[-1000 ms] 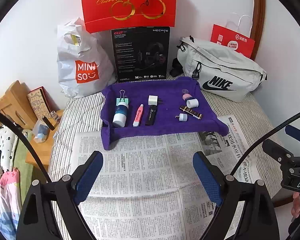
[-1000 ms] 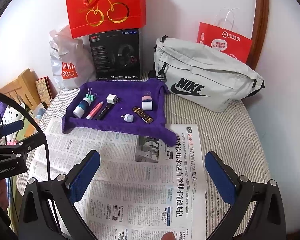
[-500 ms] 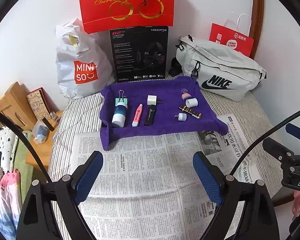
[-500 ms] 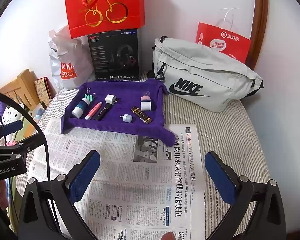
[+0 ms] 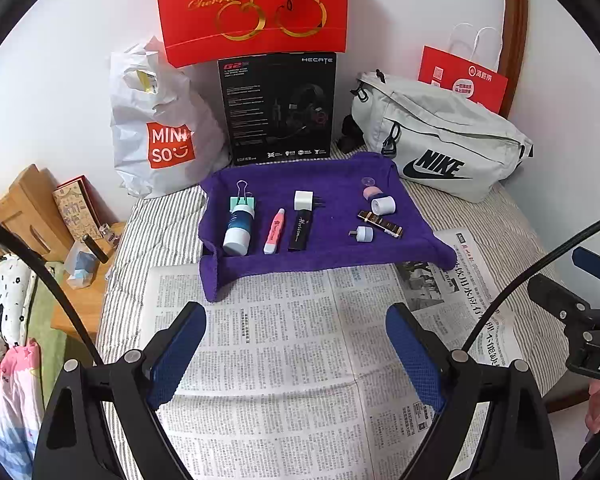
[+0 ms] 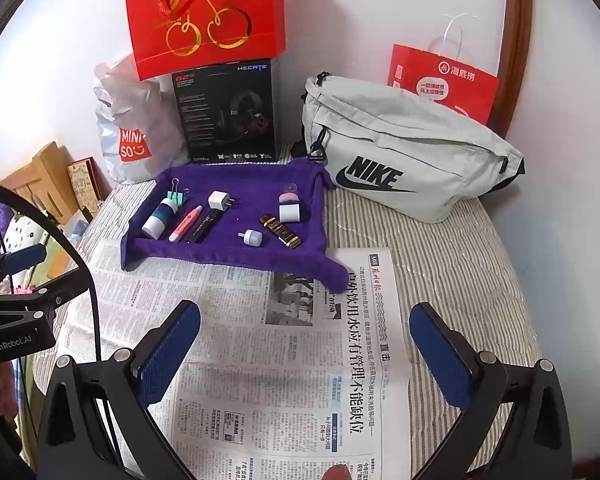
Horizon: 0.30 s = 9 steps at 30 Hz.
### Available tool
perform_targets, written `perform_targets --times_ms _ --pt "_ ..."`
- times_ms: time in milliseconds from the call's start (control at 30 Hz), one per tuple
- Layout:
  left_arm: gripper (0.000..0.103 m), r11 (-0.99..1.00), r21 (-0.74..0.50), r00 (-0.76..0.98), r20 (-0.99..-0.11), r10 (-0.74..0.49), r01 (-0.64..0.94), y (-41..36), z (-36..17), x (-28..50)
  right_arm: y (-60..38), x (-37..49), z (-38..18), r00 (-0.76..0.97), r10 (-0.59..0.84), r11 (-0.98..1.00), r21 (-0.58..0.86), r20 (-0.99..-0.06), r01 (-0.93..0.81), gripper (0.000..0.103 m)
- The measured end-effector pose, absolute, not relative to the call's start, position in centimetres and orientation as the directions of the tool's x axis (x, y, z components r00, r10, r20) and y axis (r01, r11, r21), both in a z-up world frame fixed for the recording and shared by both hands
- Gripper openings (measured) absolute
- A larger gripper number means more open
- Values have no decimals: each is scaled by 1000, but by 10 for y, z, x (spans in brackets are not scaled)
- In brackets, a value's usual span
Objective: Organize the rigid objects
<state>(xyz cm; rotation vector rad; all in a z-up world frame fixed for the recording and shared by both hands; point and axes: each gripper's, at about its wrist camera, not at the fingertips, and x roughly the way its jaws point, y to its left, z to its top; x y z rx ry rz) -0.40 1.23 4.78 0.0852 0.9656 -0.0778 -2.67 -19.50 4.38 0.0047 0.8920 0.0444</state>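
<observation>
A purple cloth (image 5: 340, 248) (image 6: 228, 252) lies on the bed with several small objects on it: a white and blue bottle (image 5: 238, 226) (image 6: 159, 217) against a green binder clip (image 5: 242, 200), a pink tube (image 5: 274, 231) (image 6: 185, 223), a black stick (image 5: 301, 229), a white plug (image 5: 303, 200) (image 6: 219, 201), a white cap (image 5: 383, 205) (image 6: 289, 212), a small round plug (image 5: 364, 234) (image 6: 252, 237) and a brown and gold bar (image 5: 381, 223) (image 6: 281, 231). My left gripper (image 5: 296, 322) is open and empty above the newspaper (image 5: 284, 340). My right gripper (image 6: 305, 322) is open and empty, well short of the cloth.
At the back stand a white Miniso bag (image 5: 156, 128), a black headset box (image 5: 278, 108), a red cherry bag (image 5: 252, 4), a grey Nike bag (image 5: 440, 140) (image 6: 404, 160) and a red paper bag (image 6: 440, 84). A wooden stand (image 5: 24, 208) is left of the bed.
Both grippers have drifted slightly; the scene sits marginally lower and left in view. The objects on the cloth have not moved.
</observation>
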Motion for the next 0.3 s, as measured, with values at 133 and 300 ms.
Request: perform_targets --times_ms 133,300 --pt "91 993 36 565 -824 -36 115 14 46 -2 -194 -25 43 622 37 999 17 -782 -37 103" --pt "99 991 46 577 -816 -36 128 14 46 -1 -195 -21 40 615 39 999 26 -787 -30 103"
